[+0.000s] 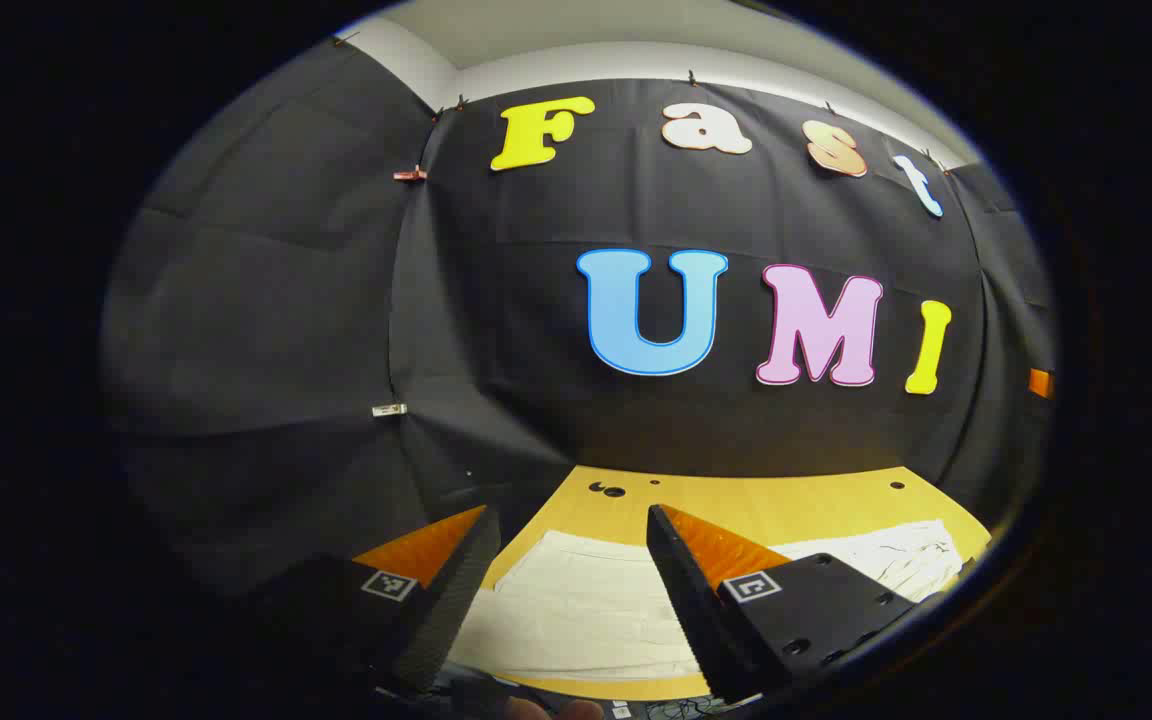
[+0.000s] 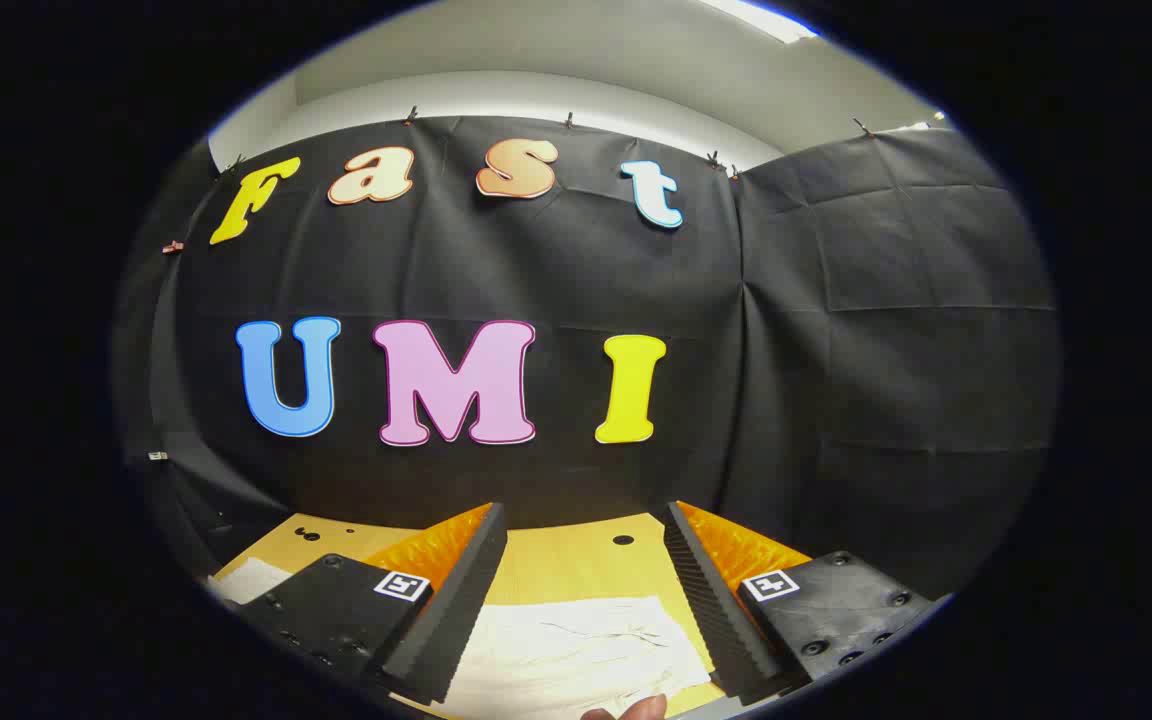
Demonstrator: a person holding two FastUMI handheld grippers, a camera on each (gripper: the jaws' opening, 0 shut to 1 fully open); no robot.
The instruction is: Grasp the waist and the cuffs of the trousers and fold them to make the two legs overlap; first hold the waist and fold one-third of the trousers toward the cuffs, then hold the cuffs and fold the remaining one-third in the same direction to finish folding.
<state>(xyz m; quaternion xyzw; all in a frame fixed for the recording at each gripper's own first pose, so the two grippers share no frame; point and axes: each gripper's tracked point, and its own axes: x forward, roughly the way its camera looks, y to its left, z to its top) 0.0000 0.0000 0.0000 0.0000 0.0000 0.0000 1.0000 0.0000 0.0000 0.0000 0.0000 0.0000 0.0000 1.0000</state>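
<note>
Both tools, left tool (image 1: 566, 560) and right tool (image 2: 586, 560), hang with jaws wide apart and empty above the white trousers (image 1: 586, 610) lying flat lengthwise across the desk (image 1: 786, 500), just ahead and below each.

I see the trousers (image 1: 596, 610) lying flat on the counter (image 1: 796, 500) before the booth wall (image 1: 496, 330), with my left gripper (image 1: 568, 525) and right gripper (image 2: 584, 520) both held above them, jaws apart.
</note>
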